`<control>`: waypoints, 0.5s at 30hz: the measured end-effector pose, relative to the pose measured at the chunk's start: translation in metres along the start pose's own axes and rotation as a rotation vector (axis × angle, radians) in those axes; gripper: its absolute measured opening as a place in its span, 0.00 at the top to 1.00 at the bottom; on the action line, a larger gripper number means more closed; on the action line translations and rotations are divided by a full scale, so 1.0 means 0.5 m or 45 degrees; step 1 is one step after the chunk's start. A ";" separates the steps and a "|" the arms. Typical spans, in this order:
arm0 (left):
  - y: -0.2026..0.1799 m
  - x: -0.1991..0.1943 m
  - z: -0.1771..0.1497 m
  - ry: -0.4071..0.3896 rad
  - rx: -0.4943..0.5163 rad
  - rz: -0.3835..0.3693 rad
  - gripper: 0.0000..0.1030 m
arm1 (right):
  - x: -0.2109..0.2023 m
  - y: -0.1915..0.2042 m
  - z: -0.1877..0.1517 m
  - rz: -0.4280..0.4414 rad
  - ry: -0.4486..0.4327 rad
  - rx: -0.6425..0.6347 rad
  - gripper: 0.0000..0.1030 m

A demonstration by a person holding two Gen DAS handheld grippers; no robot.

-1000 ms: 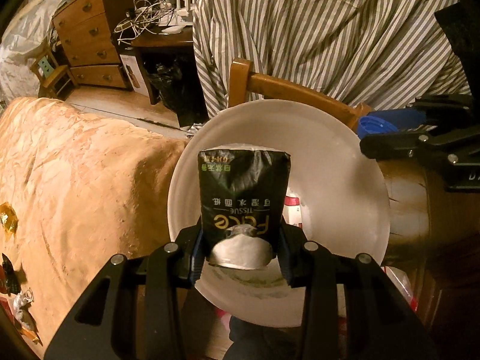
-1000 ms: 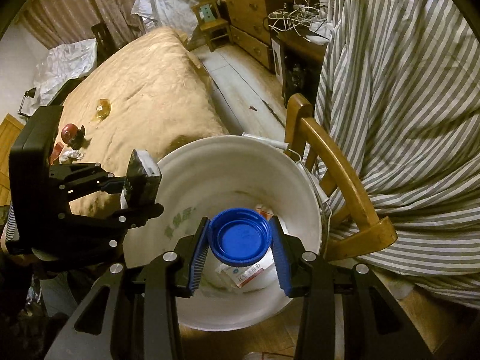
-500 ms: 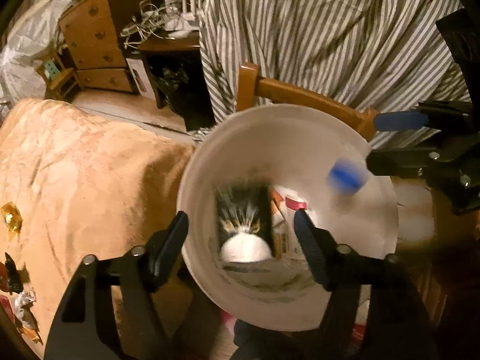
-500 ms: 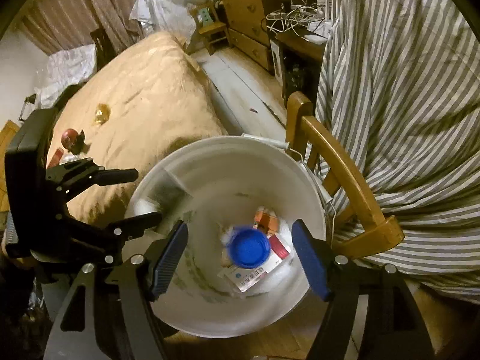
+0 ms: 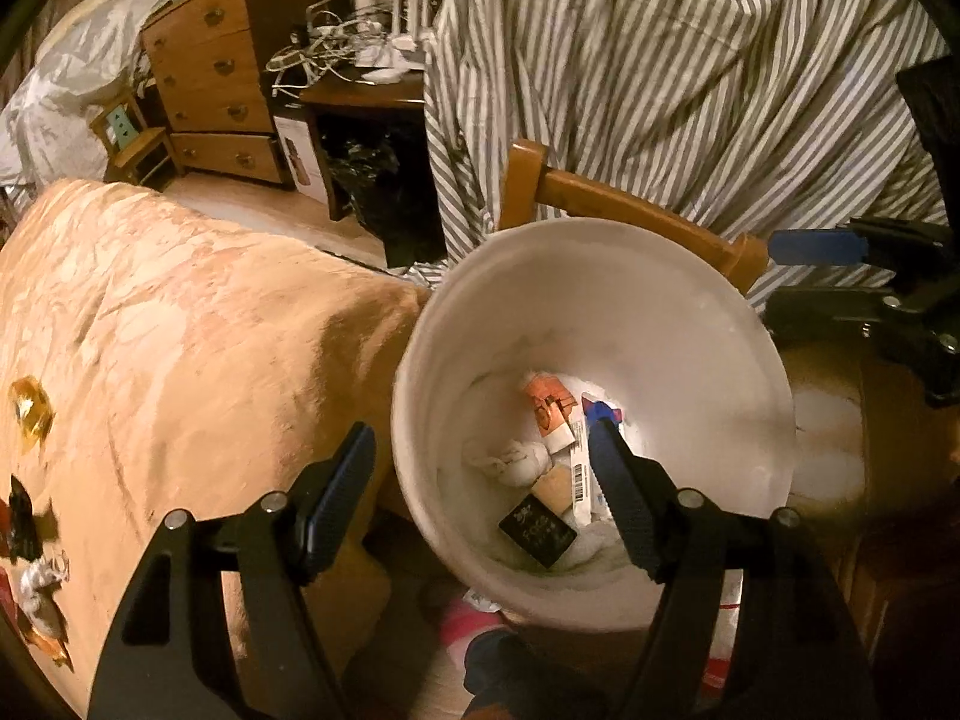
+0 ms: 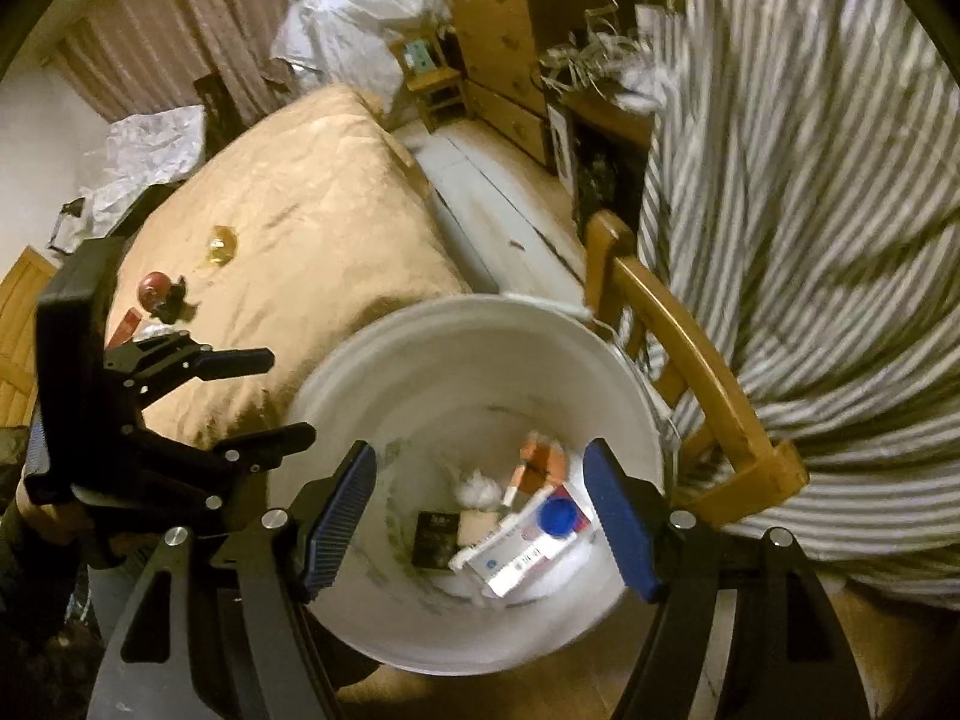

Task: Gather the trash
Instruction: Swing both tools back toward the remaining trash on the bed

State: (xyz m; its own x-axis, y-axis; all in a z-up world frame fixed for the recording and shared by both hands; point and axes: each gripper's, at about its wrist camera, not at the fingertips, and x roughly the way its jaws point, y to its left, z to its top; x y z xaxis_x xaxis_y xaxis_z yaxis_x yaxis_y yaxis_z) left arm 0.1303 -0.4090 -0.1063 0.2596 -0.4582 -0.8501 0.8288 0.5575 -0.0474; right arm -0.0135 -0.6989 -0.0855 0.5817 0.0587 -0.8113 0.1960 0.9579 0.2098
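Above the white bucket [image 6: 480, 348], both claws tilted steeply downward, jaws apart, empty.

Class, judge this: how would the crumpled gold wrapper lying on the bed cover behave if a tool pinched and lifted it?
The gold wrapper looks thin and crinkled, so it probably weighs very little and would crush or flop when pinched. Its shiny surface suggests it might slip. Lying flattish on the soft bed cover, it seems unlikely to roll.

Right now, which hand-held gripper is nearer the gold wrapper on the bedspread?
Left. The left hand-held gripper hangs over the bed edge beside the gold wrapper; the right hand-held gripper hangs over the white bucket.
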 end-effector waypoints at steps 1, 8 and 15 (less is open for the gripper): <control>0.008 -0.009 -0.008 -0.014 -0.008 0.009 0.32 | -0.011 0.020 -0.001 -0.010 -0.038 -0.032 0.29; 0.136 -0.076 -0.121 -0.104 -0.151 0.201 0.32 | -0.052 0.176 -0.028 -0.038 -0.288 -0.272 0.13; 0.401 -0.158 -0.319 -0.135 -0.584 0.401 0.32 | 0.001 0.357 -0.039 0.154 -0.314 -0.407 0.12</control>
State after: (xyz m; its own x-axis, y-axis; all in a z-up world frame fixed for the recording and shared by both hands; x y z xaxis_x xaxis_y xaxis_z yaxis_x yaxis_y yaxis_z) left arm 0.1970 -0.1503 -0.1324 0.5272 -0.2750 -0.8040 0.4093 0.9114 -0.0433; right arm 0.0066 -0.5225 -0.0589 0.7645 0.1446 -0.6282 -0.1177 0.9895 0.0845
